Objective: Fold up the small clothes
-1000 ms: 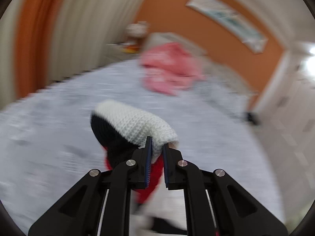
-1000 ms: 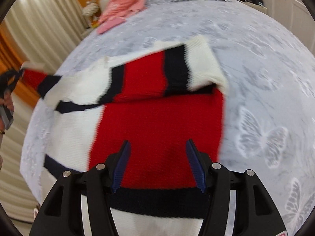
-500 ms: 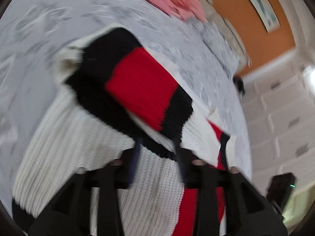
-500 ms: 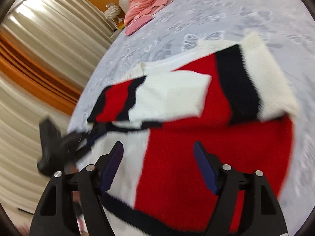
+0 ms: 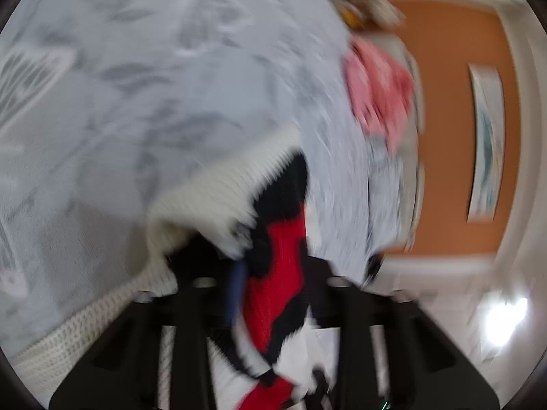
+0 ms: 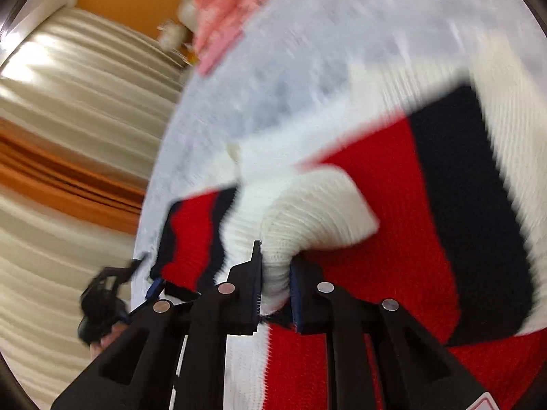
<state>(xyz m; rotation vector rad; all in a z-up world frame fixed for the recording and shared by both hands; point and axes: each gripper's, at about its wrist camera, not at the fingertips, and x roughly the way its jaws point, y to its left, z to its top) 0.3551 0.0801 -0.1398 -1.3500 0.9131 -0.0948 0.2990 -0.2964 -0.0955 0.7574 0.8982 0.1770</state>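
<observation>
A knitted sweater in red, white and black (image 6: pixel 393 239) lies on the bed, with one sleeve folded across its body. My right gripper (image 6: pixel 276 273) is closing, and its pads press on a white fold of that sleeve. At the left edge of the right wrist view, my left gripper (image 6: pixel 102 294) sits at the sleeve's red and black end. The left wrist view is blurred and rolled sideways. There my left gripper (image 5: pixel 273 273) is closing, with red and black knit (image 5: pixel 280 266) pinched between its fingers and white knit (image 5: pixel 222 188) just beyond.
The grey patterned bedspread (image 5: pixel 136 68) stretches beyond the sweater. A pile of pink clothes (image 5: pixel 379 92) lies near the head of the bed. Striped curtains (image 6: pixel 68 102) hang past the bed's edge. An orange wall carries a framed picture (image 5: pixel 485 143).
My left gripper let the lifted sleeve drop onto the sweater, came down, rolled, and closed on the sleeve's end. My right gripper swung left over the sweater and closed on a white fold.
</observation>
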